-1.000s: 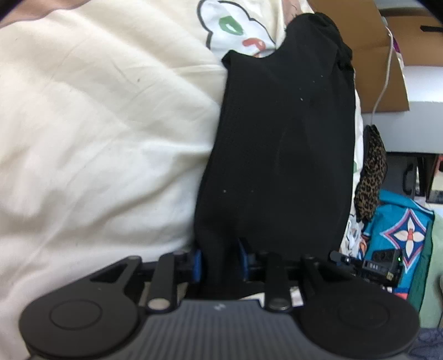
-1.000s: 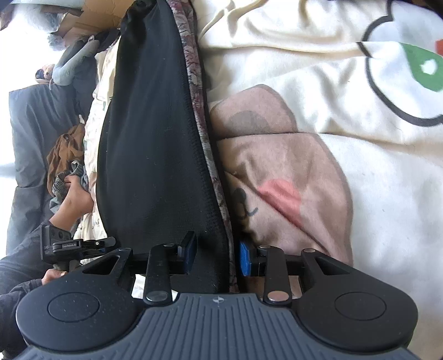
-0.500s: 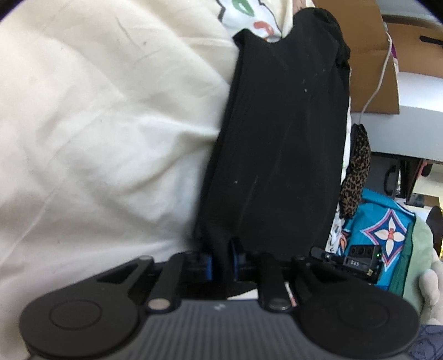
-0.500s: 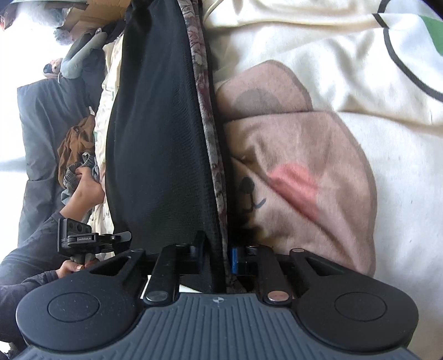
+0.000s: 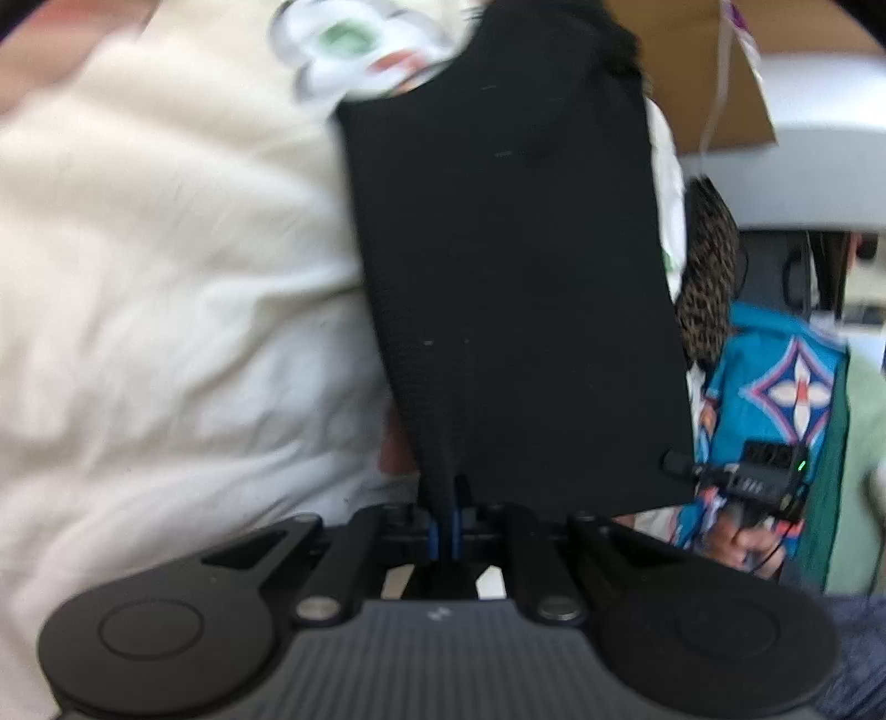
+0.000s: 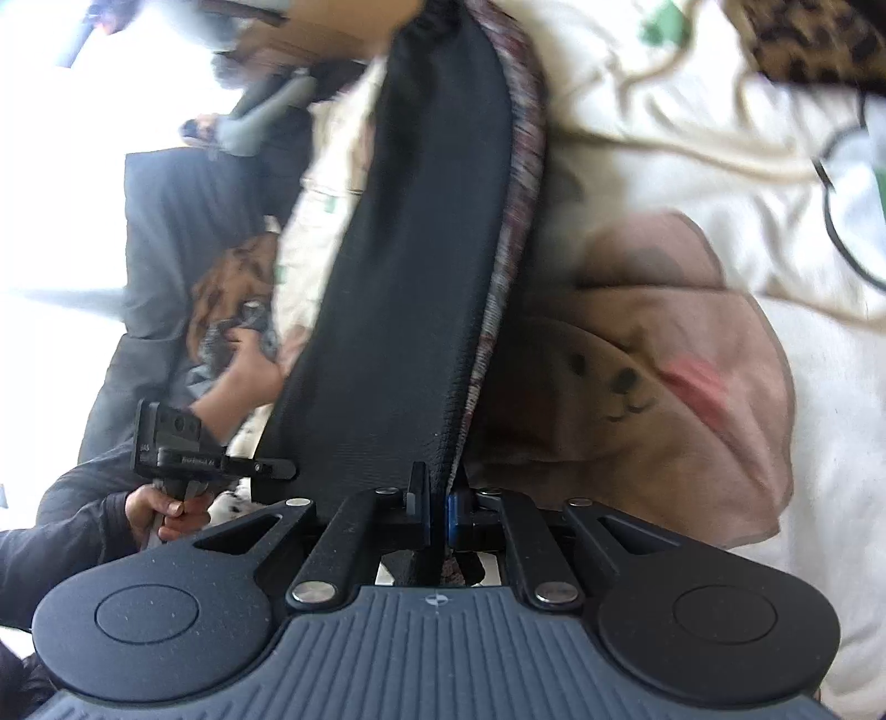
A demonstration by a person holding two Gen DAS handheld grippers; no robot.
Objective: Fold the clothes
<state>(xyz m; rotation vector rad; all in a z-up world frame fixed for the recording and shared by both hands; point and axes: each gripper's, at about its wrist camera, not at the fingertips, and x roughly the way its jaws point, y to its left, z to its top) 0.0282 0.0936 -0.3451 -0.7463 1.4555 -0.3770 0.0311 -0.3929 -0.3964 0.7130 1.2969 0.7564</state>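
Note:
A black garment with a patterned maroon-grey inner edge hangs stretched between both grippers above a cream blanket. My left gripper is shut on one corner of the garment. My right gripper is shut on the other corner, with the cloth running away from its jaws. In the right wrist view the left gripper shows at the left, held in a hand. In the left wrist view the right gripper shows at the right.
The cream blanket carries a brown bear print and a green and white print. A leopard-print cloth, a blue patterned cloth and a cardboard box are on the right. Dark clothes are piled at the left.
Both grippers have closed fully on the garment's corners and lifted it off the blanket; the cloth now hangs taut and both views are blurred by motion.

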